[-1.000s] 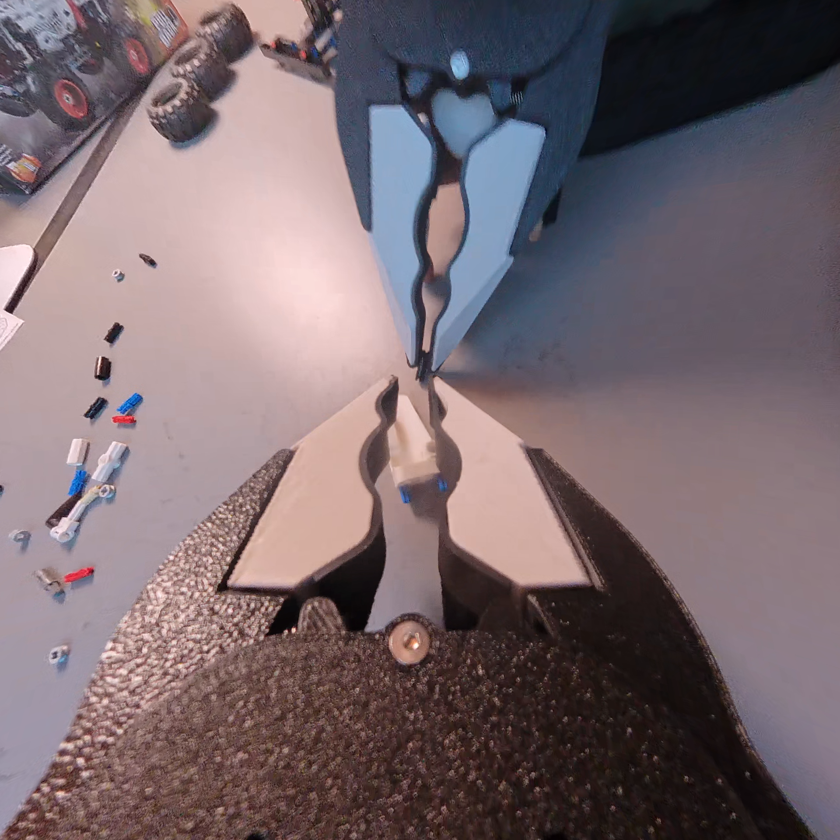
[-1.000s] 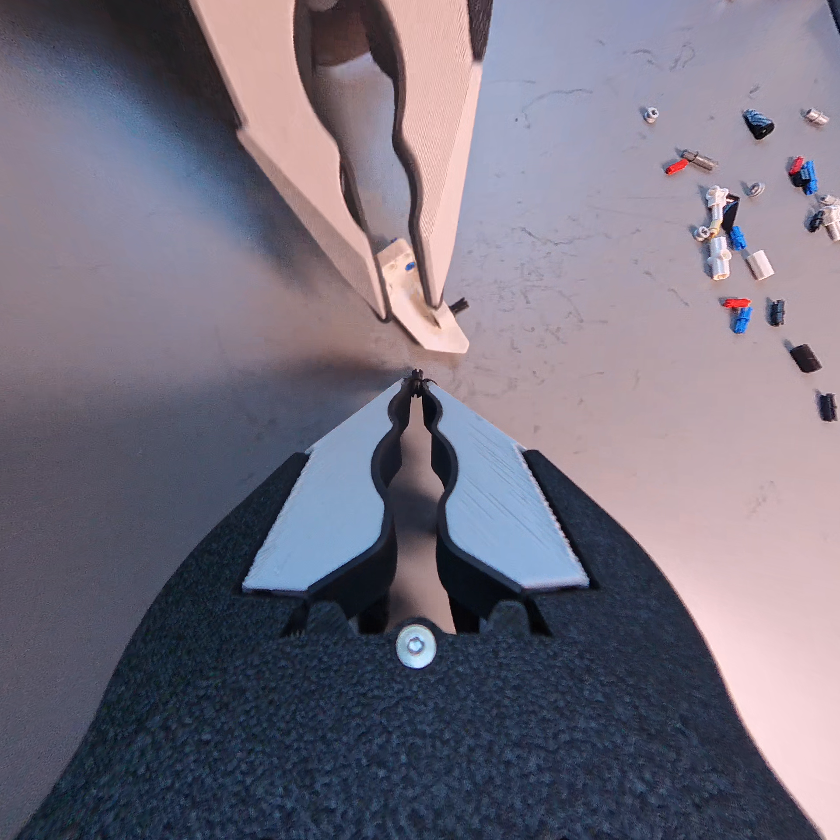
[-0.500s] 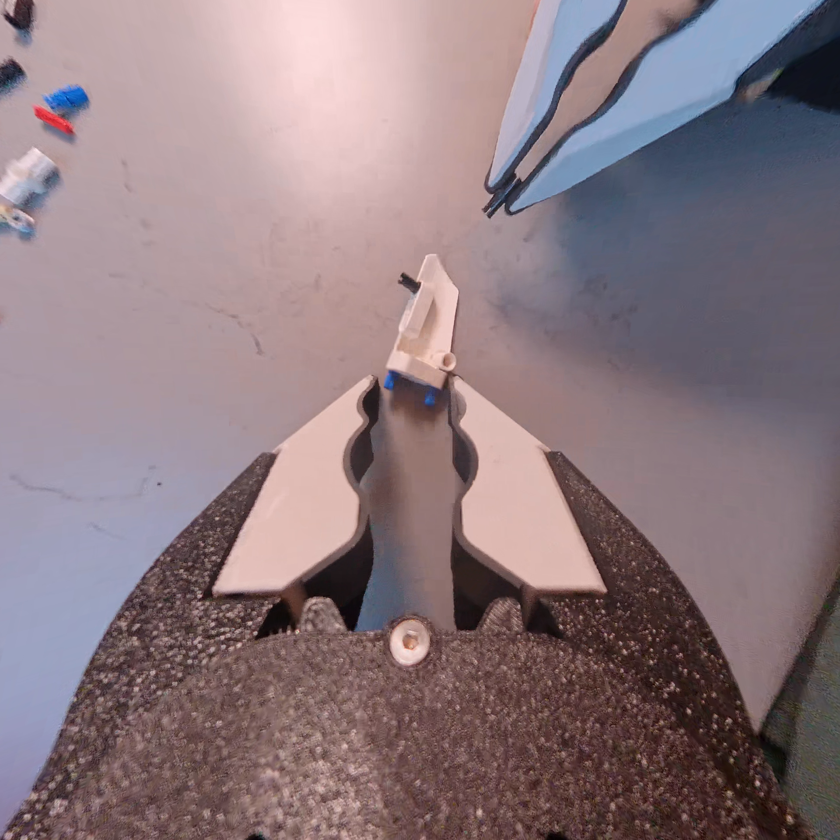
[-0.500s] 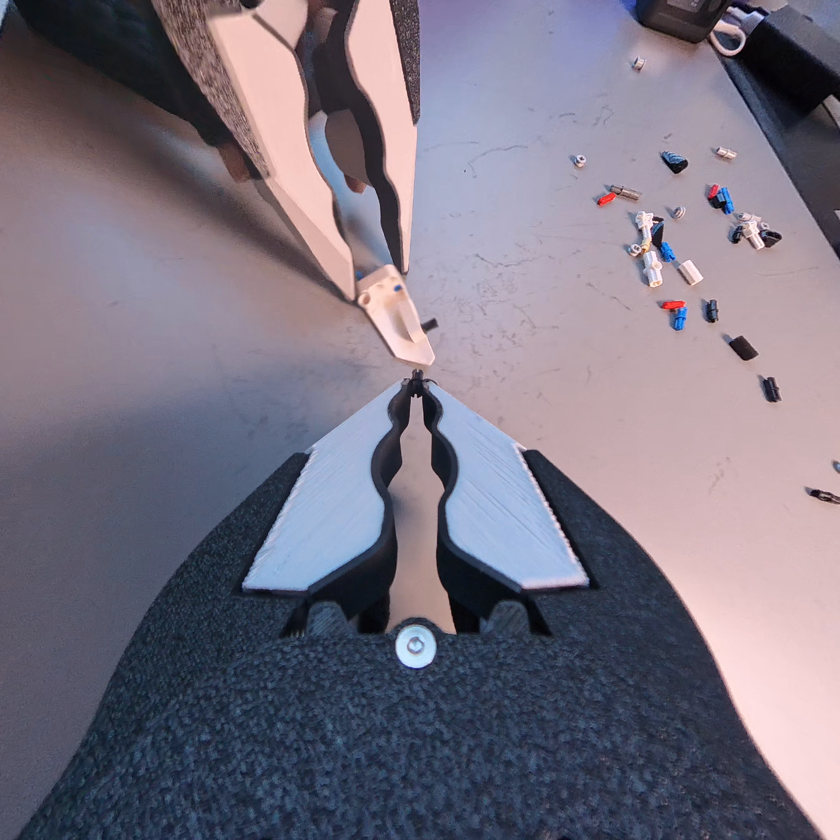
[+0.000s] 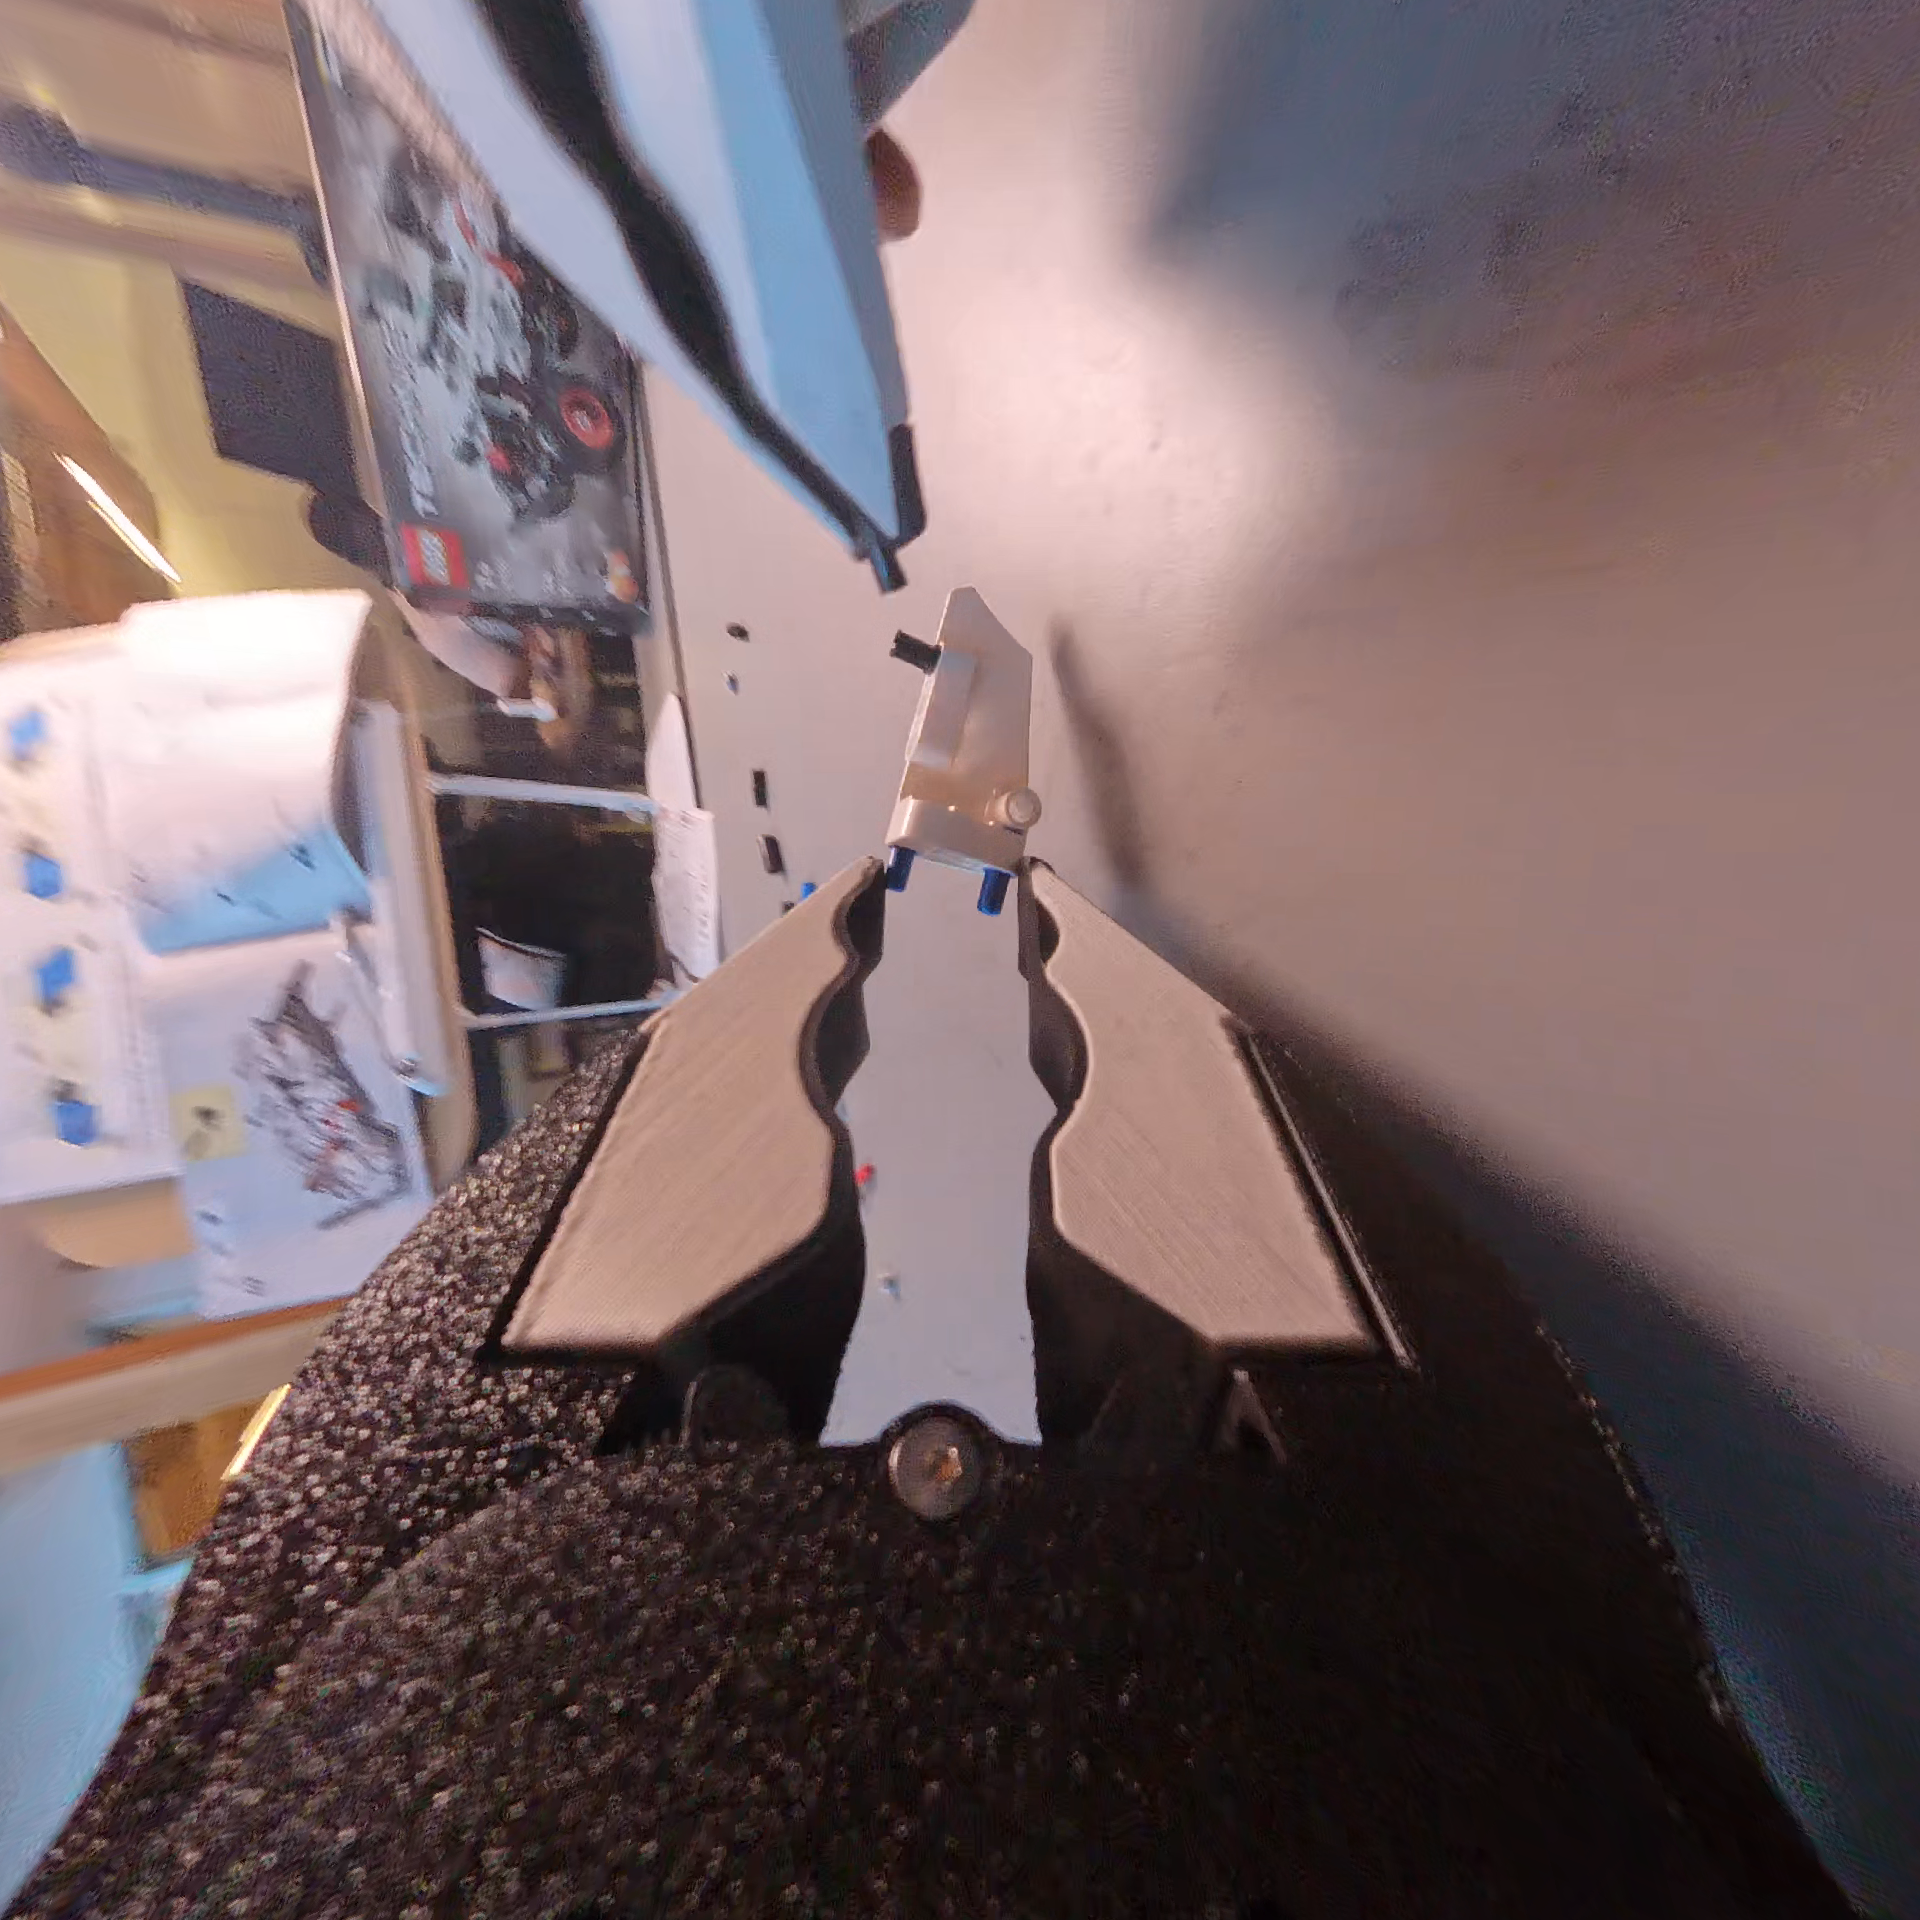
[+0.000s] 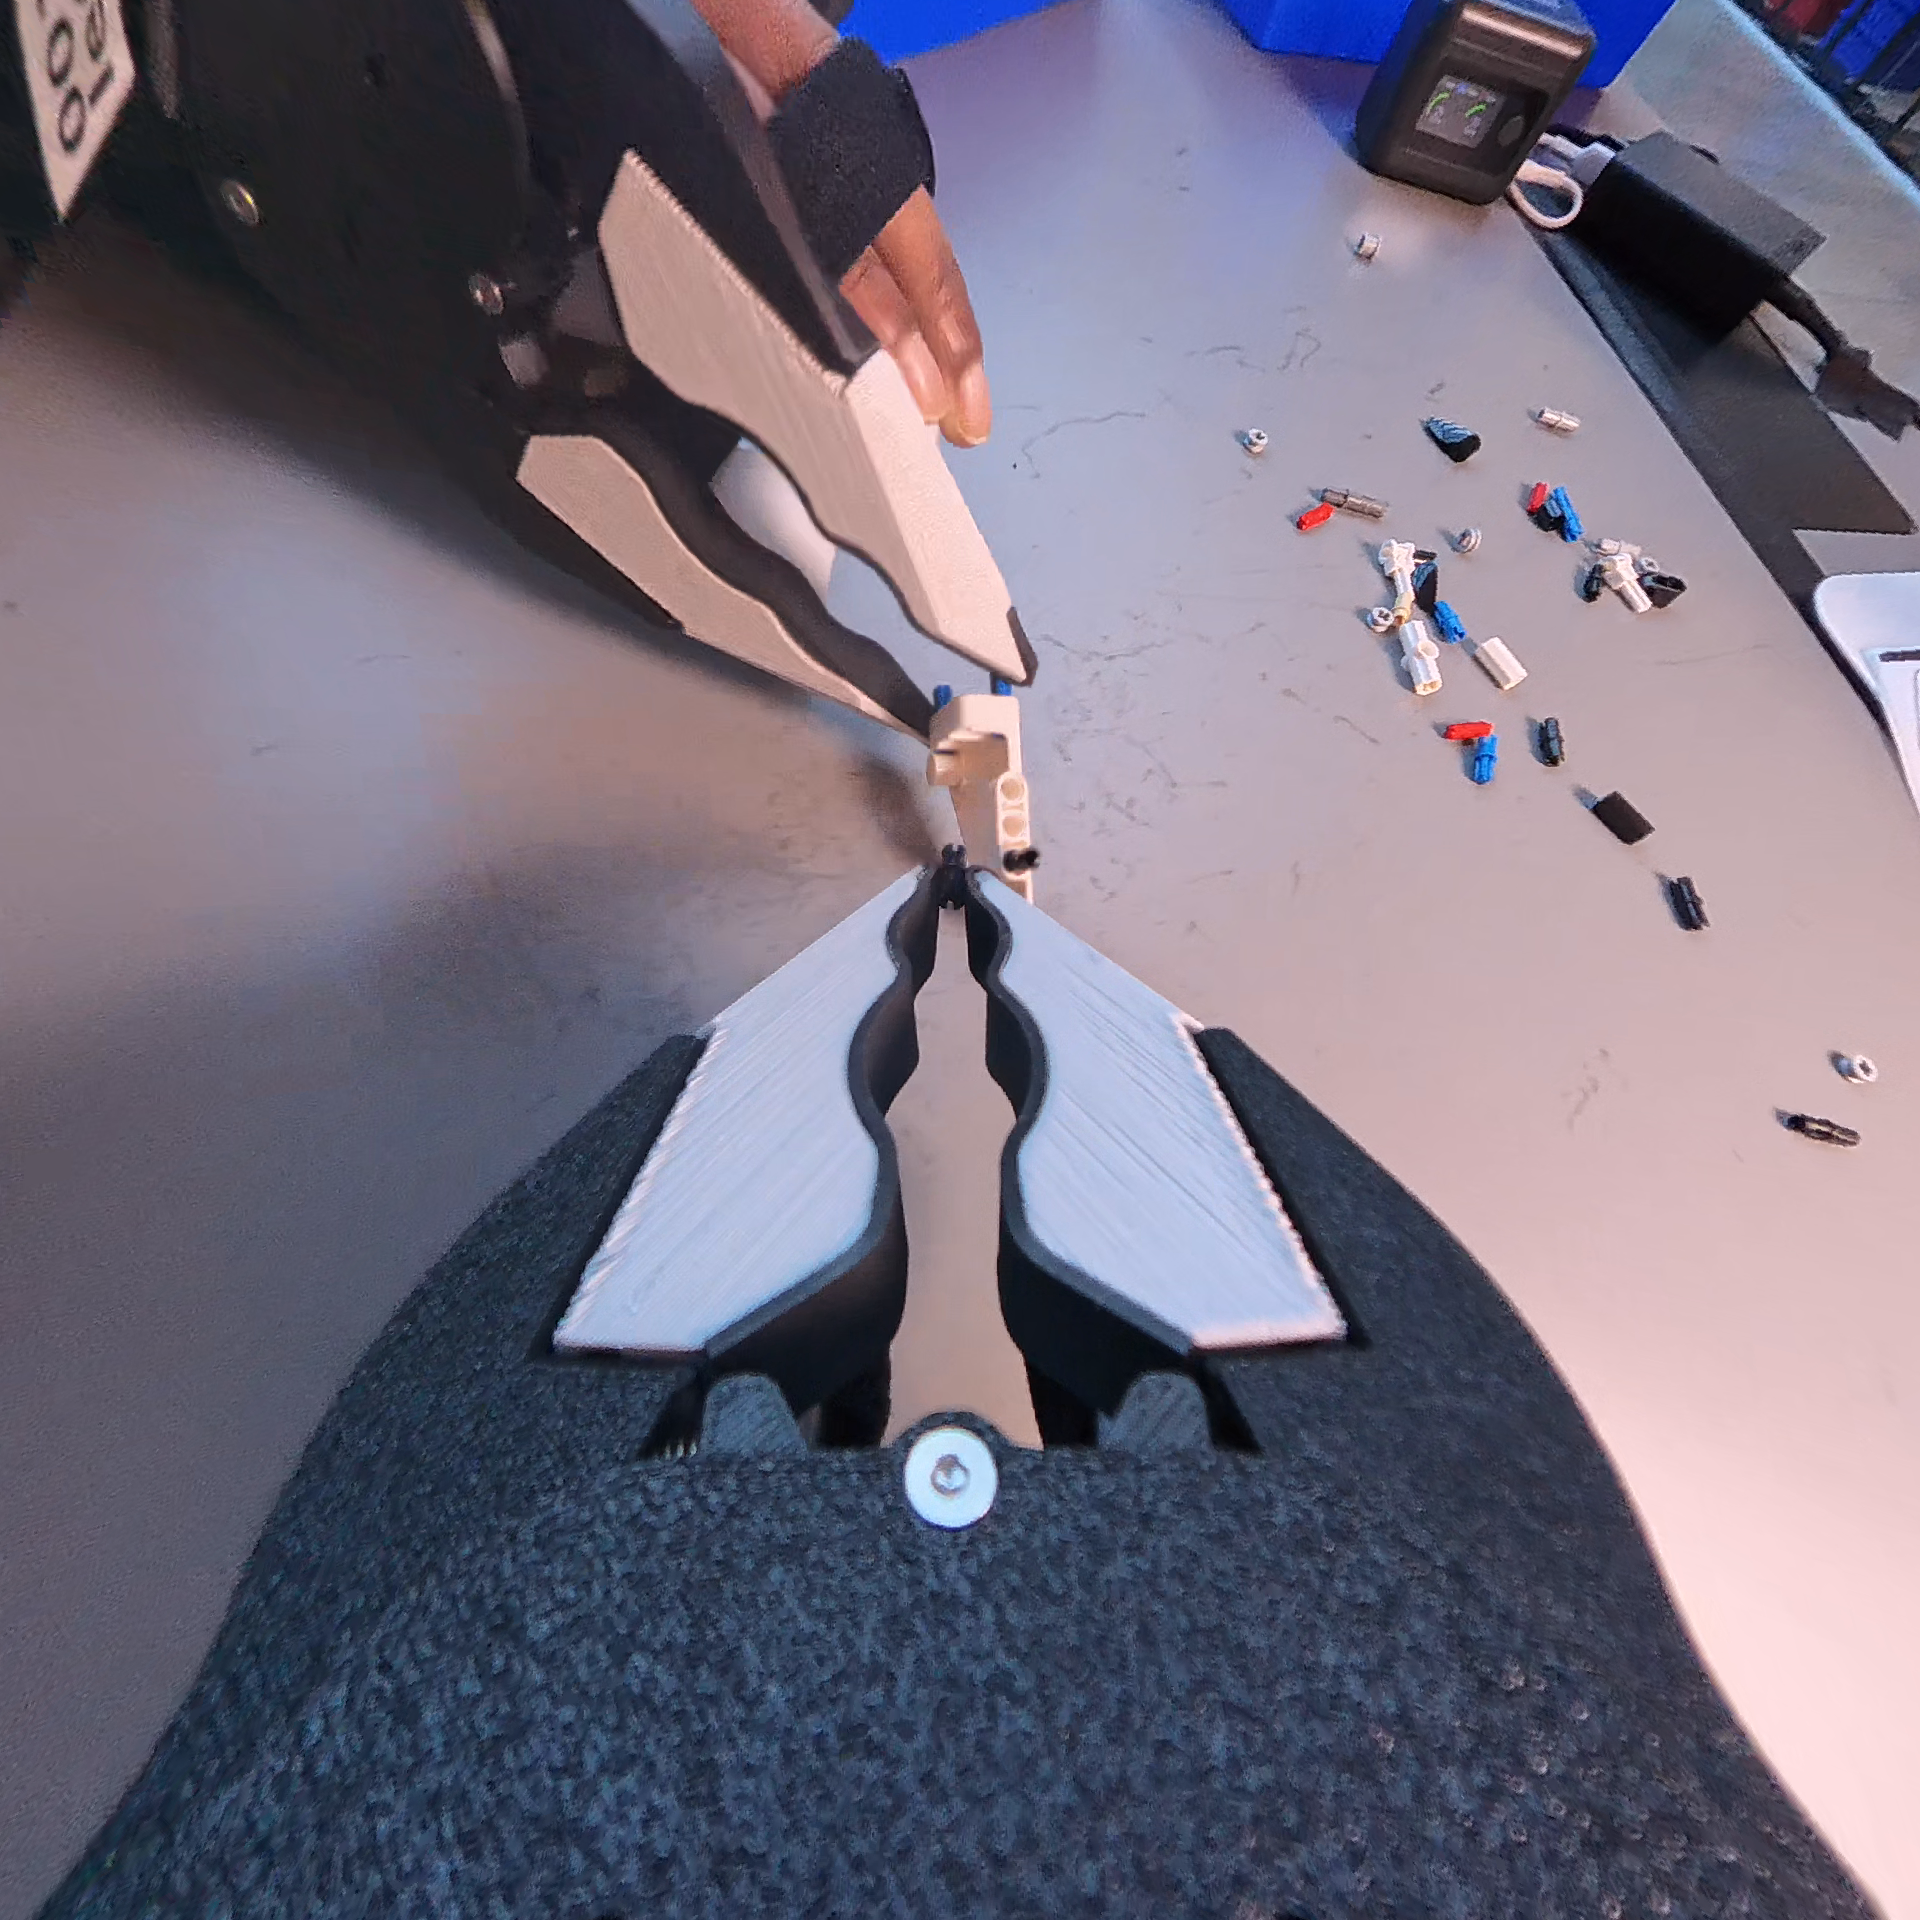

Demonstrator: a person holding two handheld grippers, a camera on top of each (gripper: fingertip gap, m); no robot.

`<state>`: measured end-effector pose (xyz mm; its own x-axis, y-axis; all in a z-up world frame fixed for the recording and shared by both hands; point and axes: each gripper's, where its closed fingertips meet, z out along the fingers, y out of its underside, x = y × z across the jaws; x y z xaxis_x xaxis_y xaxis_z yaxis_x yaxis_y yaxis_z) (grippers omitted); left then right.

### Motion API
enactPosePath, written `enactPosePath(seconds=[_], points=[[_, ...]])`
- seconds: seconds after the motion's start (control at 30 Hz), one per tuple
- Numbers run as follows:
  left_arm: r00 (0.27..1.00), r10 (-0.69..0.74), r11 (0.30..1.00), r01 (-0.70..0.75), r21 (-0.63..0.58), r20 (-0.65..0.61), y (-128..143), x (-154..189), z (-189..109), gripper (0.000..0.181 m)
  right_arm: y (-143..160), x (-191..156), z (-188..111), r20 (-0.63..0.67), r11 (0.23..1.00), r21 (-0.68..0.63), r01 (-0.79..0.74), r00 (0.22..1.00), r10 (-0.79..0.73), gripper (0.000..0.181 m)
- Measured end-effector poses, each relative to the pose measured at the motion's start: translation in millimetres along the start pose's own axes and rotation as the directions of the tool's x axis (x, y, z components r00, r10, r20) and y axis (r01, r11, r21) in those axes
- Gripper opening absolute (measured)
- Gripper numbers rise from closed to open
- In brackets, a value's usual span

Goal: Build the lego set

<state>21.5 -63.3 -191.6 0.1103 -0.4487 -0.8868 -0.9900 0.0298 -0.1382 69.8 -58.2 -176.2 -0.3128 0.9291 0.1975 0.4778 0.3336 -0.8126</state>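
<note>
My left gripper point(image 5: 948, 878) is shut on a white lego panel piece point(image 5: 966, 748), pinching its end with the two blue pins point(image 5: 992, 890) at the fingertips. The piece sticks out forward, off the grey table point(image 6: 1247, 935). A black pin point(image 5: 909, 644) juts from its side near the far tip. My right gripper point(image 6: 951, 883) is shut on a small black pin point(image 6: 949, 860), its tip just beside the far end of the white piece point(image 6: 982, 769). It shows in the left wrist view point(image 5: 888, 551) just above the piece. The left gripper point(image 6: 966, 691) shows in the right wrist view.
Several loose small lego parts point(image 6: 1455, 623) lie on the table to the right. A black device point(image 6: 1475, 94) and a black power brick point(image 6: 1704, 239) stand at the far right. The lego box point(image 5: 488, 343) and an instruction booklet point(image 5: 208, 935) lie at the left. A hand point(image 6: 914, 312) holds the left gripper. Some 6 cm of space lies between my two pairs of fingers.
The white piece has slid from deep between my left fingers to the tips. My left gripper has rolled and lifted it. My right gripper stays shut on the pin near its tip.
</note>
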Motion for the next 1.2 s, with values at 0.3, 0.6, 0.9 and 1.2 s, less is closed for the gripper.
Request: enactPosePath(seconds=[0.3,0.6,0.9,1.2], points=[[0.918,0.369,0.917,-0.385,0.106,0.144,-10,-11,-13,0.025,4,16,-9,-0.025,0.998,0.017,-0.066,0.998,0.066,0.004],[0.975,0.156,0.951,-0.105,0.292,-0.157,-27,25,-50,0.031,3,-8,1,0.08,0.999,0.012,-0.038,0.996,0.037,0.004],[0.401,-0.758,0.572,0.788,-0.229,-0.514,-44,37,-36,0.06,4,5,-5,0.03,0.998,0.017,-0.065,0.998,0.064,0.004],[0.472,-0.642,0.689,0.7,-0.186,-0.603,-37,39,-17,0.041,6,8,-8,0.015,0.997,0.02,-0.08,0.997,0.08,0.004]])
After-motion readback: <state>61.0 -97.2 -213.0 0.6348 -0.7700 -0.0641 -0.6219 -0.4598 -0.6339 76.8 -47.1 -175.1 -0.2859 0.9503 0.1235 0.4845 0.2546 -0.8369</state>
